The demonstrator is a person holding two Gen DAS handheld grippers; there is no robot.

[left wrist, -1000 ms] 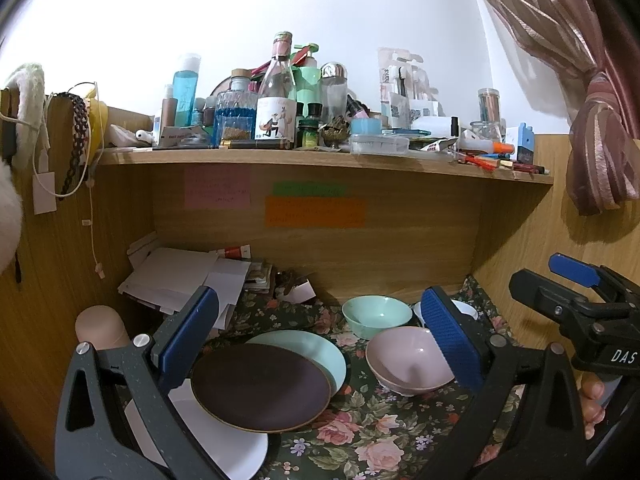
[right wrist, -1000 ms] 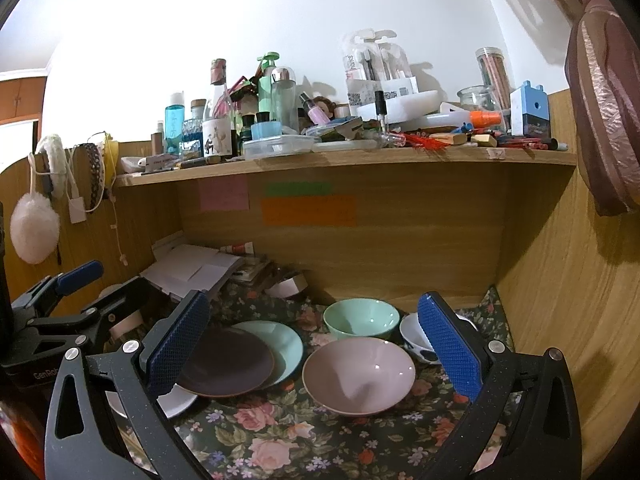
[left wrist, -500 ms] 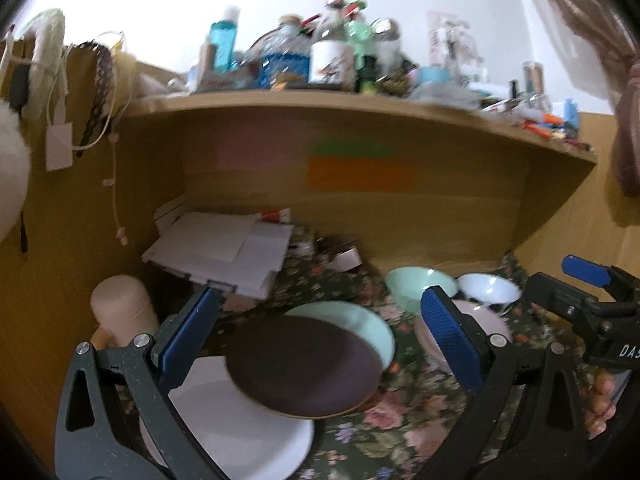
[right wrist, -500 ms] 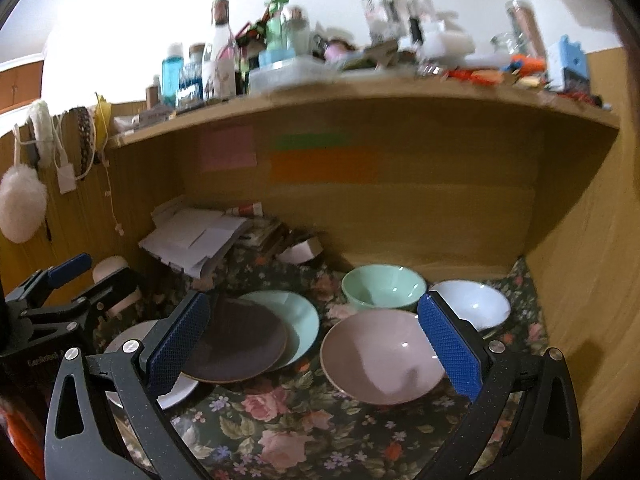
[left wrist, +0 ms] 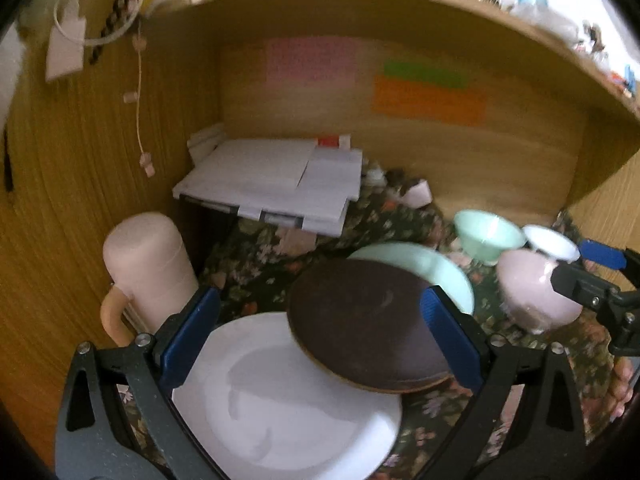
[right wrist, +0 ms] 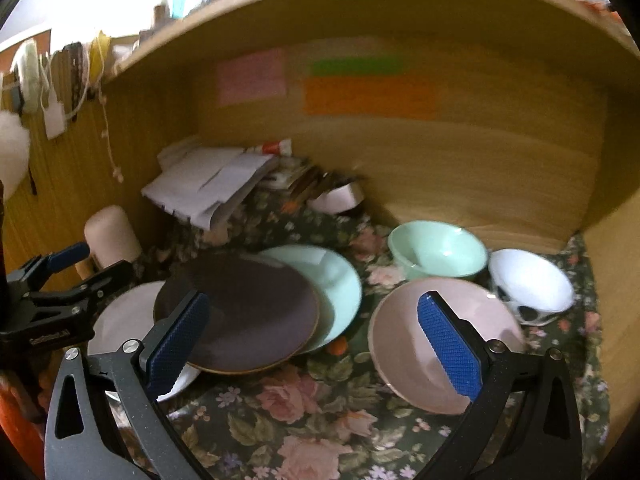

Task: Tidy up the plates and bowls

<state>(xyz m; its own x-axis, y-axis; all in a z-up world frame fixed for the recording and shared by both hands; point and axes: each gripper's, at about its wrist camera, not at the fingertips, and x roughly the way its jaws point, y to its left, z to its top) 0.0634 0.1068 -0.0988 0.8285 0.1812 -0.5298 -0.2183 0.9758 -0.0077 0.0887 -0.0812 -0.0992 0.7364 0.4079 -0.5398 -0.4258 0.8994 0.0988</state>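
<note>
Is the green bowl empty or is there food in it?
Empty. In the right wrist view the green bowl stands upright on the flowered cloth, and its smooth inside shows only pale glaze, with nothing in it.

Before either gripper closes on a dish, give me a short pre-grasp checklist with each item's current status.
1. Left gripper open and empty: ok.
2. Right gripper open and empty: ok.
3. Brown plate free on top, overlapping white plate and green plate: ok.
4. Pink bowl upright, nothing inside: ok.
5. Pink bowl clear of green bowl and white bowl: cannot tell, rims look close.
6. Image sharp enough to judge rim alignment: not ok, motion blur.
</note>
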